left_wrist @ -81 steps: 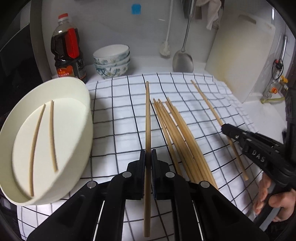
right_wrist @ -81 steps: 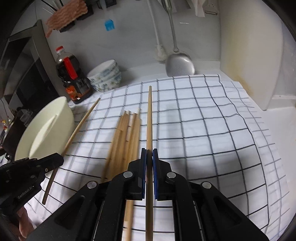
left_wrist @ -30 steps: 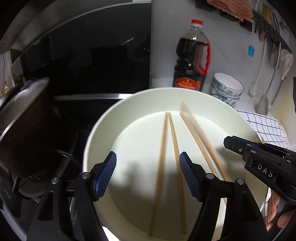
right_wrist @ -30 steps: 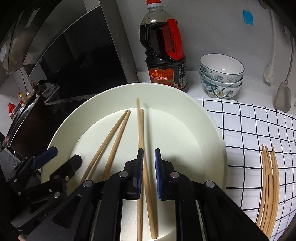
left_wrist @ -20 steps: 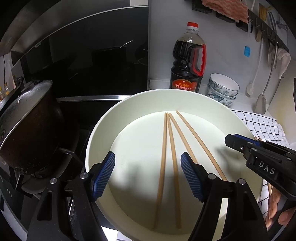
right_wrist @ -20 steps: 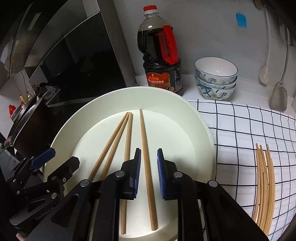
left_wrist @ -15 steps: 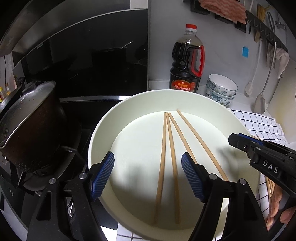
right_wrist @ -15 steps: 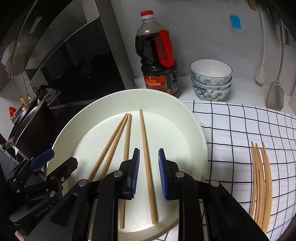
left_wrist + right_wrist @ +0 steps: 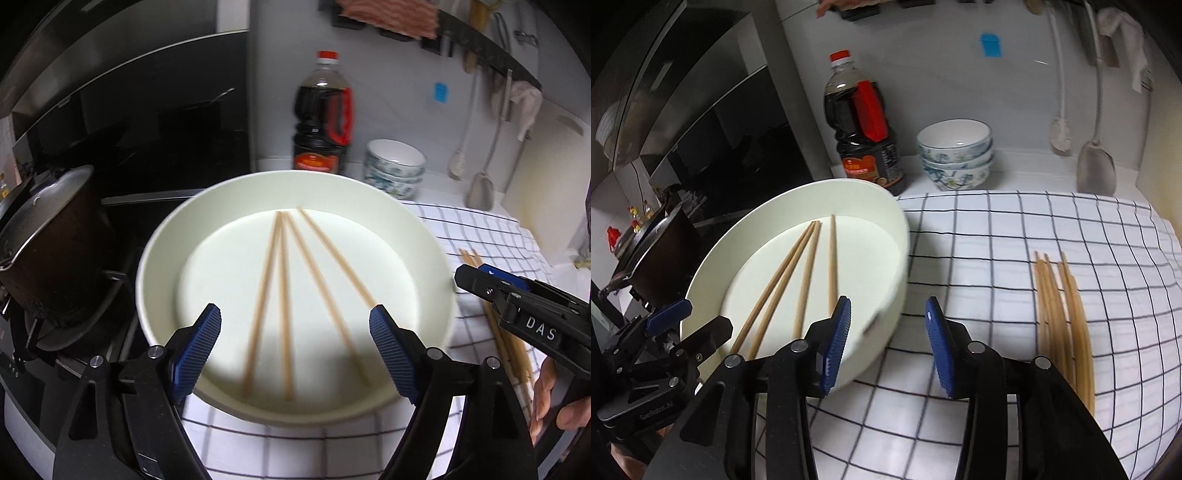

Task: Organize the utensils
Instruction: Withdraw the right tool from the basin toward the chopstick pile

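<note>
A white round basin [image 9: 295,177] holds several wooden chopsticks [image 9: 284,295] lying fanned on its floor. My left gripper [image 9: 295,325] hovers over the near rim, its jaws still opening and nothing between the pads. In the right wrist view the basin [image 9: 849,184] and its chopsticks [image 9: 798,277] lie to the left. My right gripper [image 9: 886,317] hangs over the basin's right edge and the checked cloth [image 9: 979,258], jaws opening and empty. A bundle of several chopsticks [image 9: 1060,306] lies on the cloth to the right. Each gripper shows in the other's view: the right gripper [image 9: 472,275], the left gripper [image 9: 701,317].
A dark sauce bottle [image 9: 864,129] and stacked patterned bowls [image 9: 955,155] stand behind the basin. A spatula [image 9: 1095,166] and a brush hang on the wall. A dark pot [image 9: 44,240] sits on the stove at left. A pale cutting board [image 9: 546,192] leans at right.
The right gripper's jaws went from almost shut around a chopstick to wide apart, leaving it in the basin. Both grippers drew back and rightward. The left jaws spread slightly wider.
</note>
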`<state>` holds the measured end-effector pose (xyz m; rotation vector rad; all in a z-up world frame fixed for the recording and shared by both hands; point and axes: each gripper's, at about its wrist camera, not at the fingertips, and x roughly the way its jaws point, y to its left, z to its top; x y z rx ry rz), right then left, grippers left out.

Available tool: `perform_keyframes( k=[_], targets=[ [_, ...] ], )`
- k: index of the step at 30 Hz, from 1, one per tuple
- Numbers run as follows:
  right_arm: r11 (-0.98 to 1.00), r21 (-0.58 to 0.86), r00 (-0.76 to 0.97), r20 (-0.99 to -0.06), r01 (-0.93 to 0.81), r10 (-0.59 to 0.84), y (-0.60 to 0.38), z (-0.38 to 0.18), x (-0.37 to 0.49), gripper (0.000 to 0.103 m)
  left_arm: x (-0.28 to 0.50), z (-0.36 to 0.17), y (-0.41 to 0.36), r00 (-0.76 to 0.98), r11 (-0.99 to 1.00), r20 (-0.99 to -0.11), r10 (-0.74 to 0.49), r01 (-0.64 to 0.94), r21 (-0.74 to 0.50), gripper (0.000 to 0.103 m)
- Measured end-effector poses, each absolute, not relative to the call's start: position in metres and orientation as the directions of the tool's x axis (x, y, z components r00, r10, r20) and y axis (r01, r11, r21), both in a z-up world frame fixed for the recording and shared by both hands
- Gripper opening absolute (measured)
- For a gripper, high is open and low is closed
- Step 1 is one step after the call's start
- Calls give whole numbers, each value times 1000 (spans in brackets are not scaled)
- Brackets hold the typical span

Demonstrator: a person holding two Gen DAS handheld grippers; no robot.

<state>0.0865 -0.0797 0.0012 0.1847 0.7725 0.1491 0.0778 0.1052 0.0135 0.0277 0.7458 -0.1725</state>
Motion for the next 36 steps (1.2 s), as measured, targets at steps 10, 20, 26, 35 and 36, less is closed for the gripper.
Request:
perform_keyframes(
  k=[10, 20, 26, 35, 36],
  targets=[
    [971, 240, 740, -654, 6, 157, -147, 2, 51, 44, 53, 12, 48, 714, 969, -672, -196, 247, -19, 84],
    [971, 230, 746, -657, 64, 107, -196, -4, 30, 53, 35, 6, -1, 690, 950, -682, -244, 313, -24, 88],
    [971, 220, 742, -666, 97, 77, -222, -11, 22, 56, 30, 0, -23, 672, 940, -692, -265, 338, -31, 93],
    [962, 238, 735, -675, 135, 64, -247, -25, 17, 59, 27, -6, -46, 652, 934, -707, -273, 357, -32, 95],
    [963, 234, 733, -678, 136, 61, -248, -26, 17, 59, 26, -7, -48, 651, 933, -709, -271, 358, -28, 95]
  ],
)
